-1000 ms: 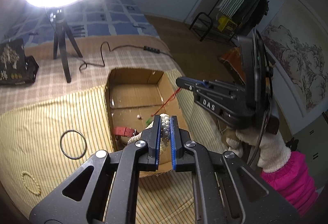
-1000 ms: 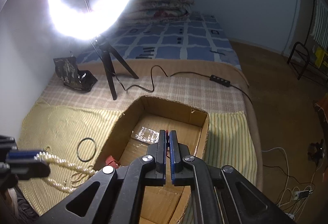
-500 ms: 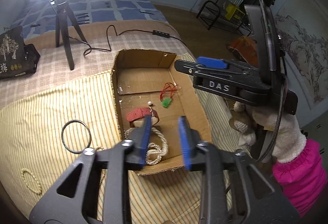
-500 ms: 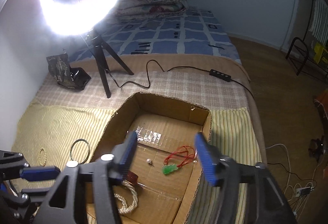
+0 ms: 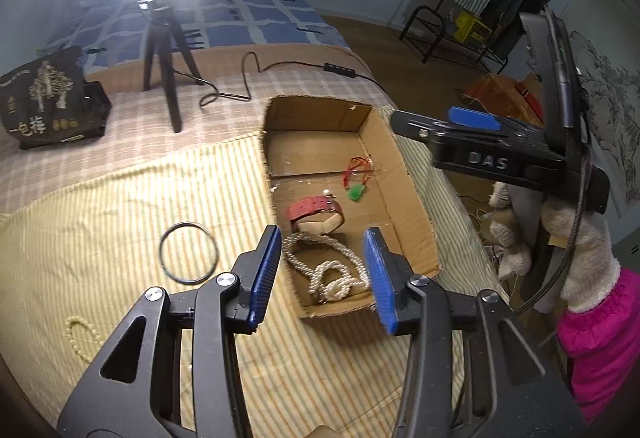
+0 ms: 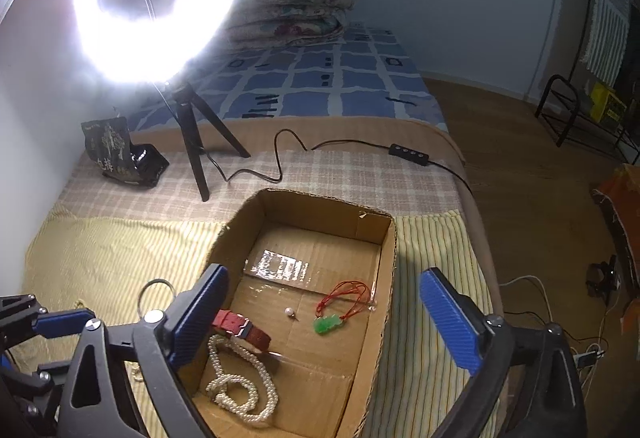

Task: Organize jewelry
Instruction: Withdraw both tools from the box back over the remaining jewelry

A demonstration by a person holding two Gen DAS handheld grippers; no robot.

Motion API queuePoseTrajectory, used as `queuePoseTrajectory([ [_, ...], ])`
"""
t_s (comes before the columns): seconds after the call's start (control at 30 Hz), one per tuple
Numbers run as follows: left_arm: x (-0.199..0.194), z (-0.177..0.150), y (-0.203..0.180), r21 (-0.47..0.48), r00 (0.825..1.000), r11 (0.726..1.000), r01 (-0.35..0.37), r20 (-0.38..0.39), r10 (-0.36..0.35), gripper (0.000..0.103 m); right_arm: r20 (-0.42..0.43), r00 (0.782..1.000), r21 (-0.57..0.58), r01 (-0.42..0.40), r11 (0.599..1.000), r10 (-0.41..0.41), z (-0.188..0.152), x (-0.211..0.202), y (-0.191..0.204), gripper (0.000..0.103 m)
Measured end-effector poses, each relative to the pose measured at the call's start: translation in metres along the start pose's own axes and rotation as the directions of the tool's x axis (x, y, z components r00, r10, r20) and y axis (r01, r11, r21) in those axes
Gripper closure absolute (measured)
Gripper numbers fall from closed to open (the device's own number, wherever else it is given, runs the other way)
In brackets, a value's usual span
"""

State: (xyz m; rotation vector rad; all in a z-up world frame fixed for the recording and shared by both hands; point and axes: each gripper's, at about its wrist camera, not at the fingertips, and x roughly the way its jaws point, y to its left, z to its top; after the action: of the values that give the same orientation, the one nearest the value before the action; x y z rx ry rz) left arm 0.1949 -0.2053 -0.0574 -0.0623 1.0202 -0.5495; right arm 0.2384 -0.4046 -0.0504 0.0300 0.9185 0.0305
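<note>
An open cardboard box (image 5: 412, 197) (image 6: 384, 302) sits on the striped yellow cloth. Inside lie a white pearl necklace (image 5: 328, 270) (image 6: 240, 390), a red-strap watch (image 5: 316, 213) (image 6: 240, 328), a green pendant on a red cord (image 5: 356, 191) (image 6: 330, 324) and a loose pearl (image 6: 289, 313). My left gripper (image 5: 322, 274) is open and empty above the box's near end, over the pearl necklace. My right gripper (image 6: 324, 318) is open and empty above the box; it also shows in the left wrist view (image 5: 472, 141). A black ring bangle (image 5: 188, 258) and a beaded bracelet (image 5: 82, 338) lie on the cloth left of the box.
A ring light on a black tripod (image 5: 164, 57) (image 6: 192, 141) stands behind the box with its cable and switch (image 6: 408, 153). A dark pouch (image 5: 48, 101) (image 6: 120, 153) sits at the far left. The bed edge and floor are to the right.
My left gripper opened and let the pearl necklace drop into the box, then lifted back. My right gripper opened too; the pendant it released lies in the box.
</note>
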Motion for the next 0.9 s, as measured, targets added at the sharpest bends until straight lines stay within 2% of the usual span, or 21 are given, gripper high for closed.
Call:
queuePoseTrajectory([
  [0.23, -0.029, -0.012, 0.028, -0.015, 0.999, 0.999, -0.045, 0.028, 0.045, 0.06, 0.029, 0.999, 0.02, 0.02, 1.0, -0.021, -0.005, -0.025, 0.013, 0.001],
  [0.37, -0.05, -0.022, 0.054, -0.055, 0.996, 0.996, -0.066, 0.059, 0.07, 0.06, 0.055, 0.999, 0.013, 0.003, 1.0, -0.003, -0.011, -0.039, 0.027, 0.0],
  [0.63, -0.083, -0.051, 0.106, -0.093, 0.98, 0.982, -0.162, 0.099, 0.171, 0.06, 0.078, 0.992, -0.019, -0.099, 0.995, 0.1, -0.036, -0.058, 0.072, 0.0],
  [0.9, -0.099, -0.08, 0.176, -0.221, 0.972, 0.954, -0.2, 0.074, 0.221, 0.06, 0.038, 0.968, -0.157, -0.238, 0.958, 0.247, -0.078, -0.054, 0.139, 0.0],
])
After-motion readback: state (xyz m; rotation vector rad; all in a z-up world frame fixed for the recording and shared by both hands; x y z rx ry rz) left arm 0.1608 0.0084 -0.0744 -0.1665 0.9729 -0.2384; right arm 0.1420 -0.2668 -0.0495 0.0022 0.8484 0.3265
